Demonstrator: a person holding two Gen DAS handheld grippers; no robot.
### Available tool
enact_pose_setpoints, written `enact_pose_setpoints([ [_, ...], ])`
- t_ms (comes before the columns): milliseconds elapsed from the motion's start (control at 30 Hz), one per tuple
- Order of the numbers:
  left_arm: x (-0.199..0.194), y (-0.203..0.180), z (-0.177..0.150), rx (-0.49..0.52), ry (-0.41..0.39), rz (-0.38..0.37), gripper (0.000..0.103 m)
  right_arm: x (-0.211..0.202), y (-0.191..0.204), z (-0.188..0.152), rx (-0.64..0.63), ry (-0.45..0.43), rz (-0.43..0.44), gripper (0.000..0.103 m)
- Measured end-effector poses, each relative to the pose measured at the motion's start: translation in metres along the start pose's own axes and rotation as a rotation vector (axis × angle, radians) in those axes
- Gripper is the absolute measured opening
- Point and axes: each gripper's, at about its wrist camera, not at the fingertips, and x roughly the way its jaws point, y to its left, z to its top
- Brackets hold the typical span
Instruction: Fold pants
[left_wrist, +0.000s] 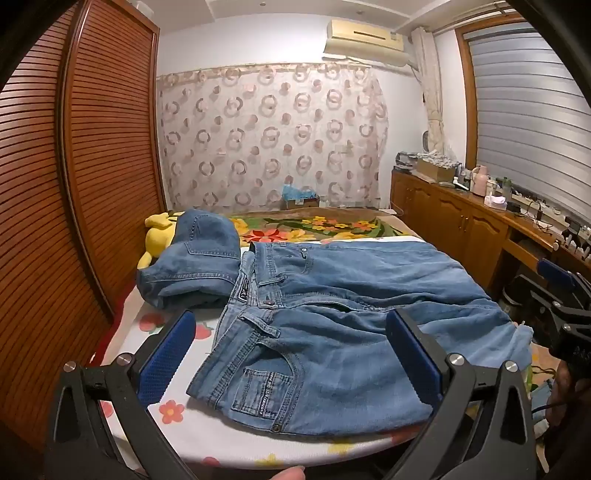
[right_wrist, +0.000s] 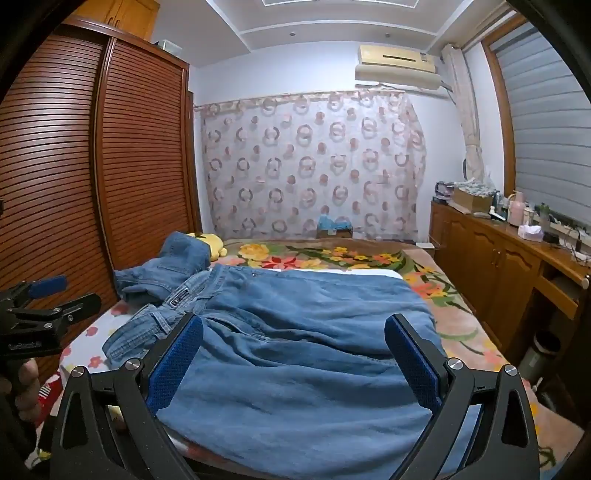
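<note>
Jeans (left_wrist: 332, 314) flat on bed (left_wrist: 207, 439); both grippers spread.

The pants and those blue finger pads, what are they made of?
Pants: light blue denim by the look, soft and washed, with contrast stitching, rivets and a metal button. Pads: probably rubber or textured plastic, matte; a fine dotted grip pattern shows on the black fingers.

Both views are lit evenly by soft indoor light from above; little shadow is cast. Straight lines are bent strongly toward the edges, as on the wardrobe (left_wrist: 74, 166), and the corners are blacked out. Distant detail is rendered slightly soft; no glare is seen.
</note>
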Motion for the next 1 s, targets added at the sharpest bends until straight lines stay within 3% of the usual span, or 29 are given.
enact_pose_setpoints([
  [1000, 0.0, 0.0, 0.0, -0.006, -0.006, -0.004, 0.103, -0.001, -0.001, 0.0, 0.012, 0.007, -0.015, 0.099],
])
